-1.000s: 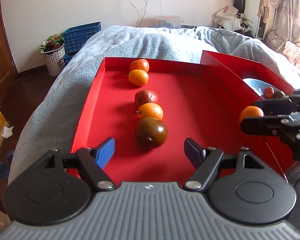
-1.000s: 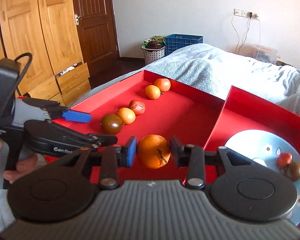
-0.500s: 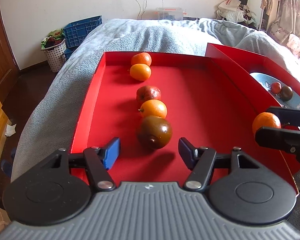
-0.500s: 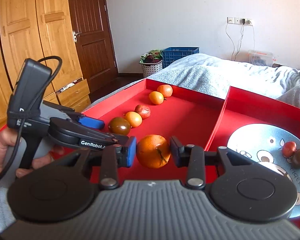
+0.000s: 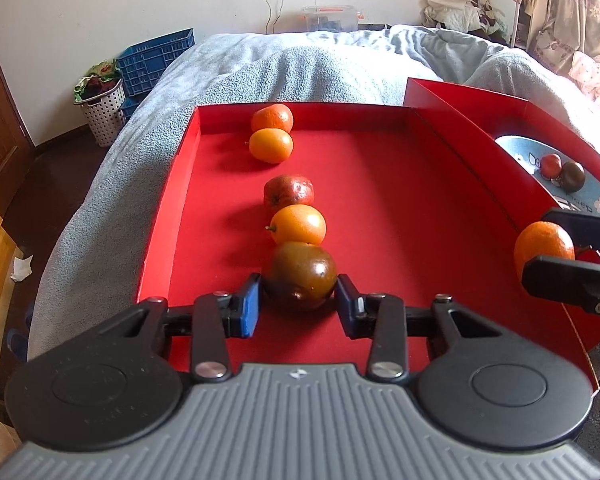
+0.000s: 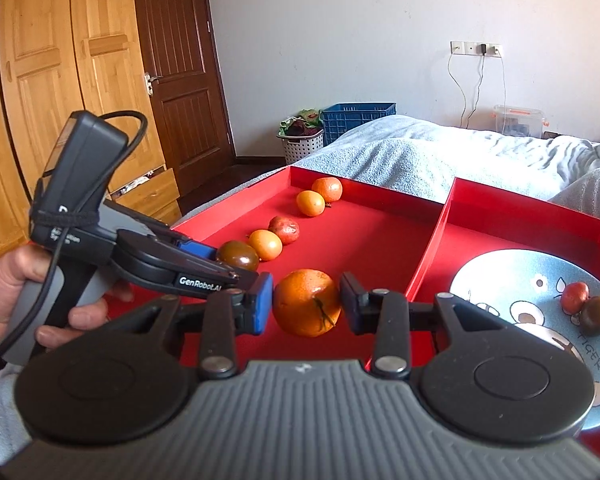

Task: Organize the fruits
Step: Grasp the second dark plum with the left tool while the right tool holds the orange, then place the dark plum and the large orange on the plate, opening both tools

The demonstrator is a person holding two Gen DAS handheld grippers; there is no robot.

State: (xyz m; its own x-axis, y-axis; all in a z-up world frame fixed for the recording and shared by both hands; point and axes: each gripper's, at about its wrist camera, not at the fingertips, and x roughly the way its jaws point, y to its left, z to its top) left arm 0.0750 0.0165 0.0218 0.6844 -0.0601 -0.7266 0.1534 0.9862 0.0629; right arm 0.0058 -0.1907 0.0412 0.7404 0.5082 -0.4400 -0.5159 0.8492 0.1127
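Left tool [image 5: 300,300]: jaws closing on the dark brown-green tomato [image 5: 300,276], both pads now against its sides; half a second earlier they stood wide apart with the fruit clear of them. The tomato rests on the floor of the large red tray [image 5: 380,208], at the near end of the fruit row, touching the orange behind it.

Right tool [image 6: 306,306]: clenched on a large orange [image 6: 307,302], as in both earlier frames, held above the tray near the wall that divides it from the second red tray [image 6: 500,232].

Count, large tray: five fruits in one line, namely the dark tomato, an orange citrus [image 5: 298,225], a red fruit [image 5: 289,191], and two more citrus [image 5: 271,145] [image 5: 272,119] at the far wall, the last pair touching. None of the four has shifted since the earlier frames.

Count, blue patterned plate [image 6: 500,280] in the second tray: two small tomatoes, one red [image 6: 575,297], one dark [image 6: 597,315], touching.

Both trays lie on a grey-covered bed [image 5: 300,68]. A hand [image 6: 12,300] grips the left tool's handle
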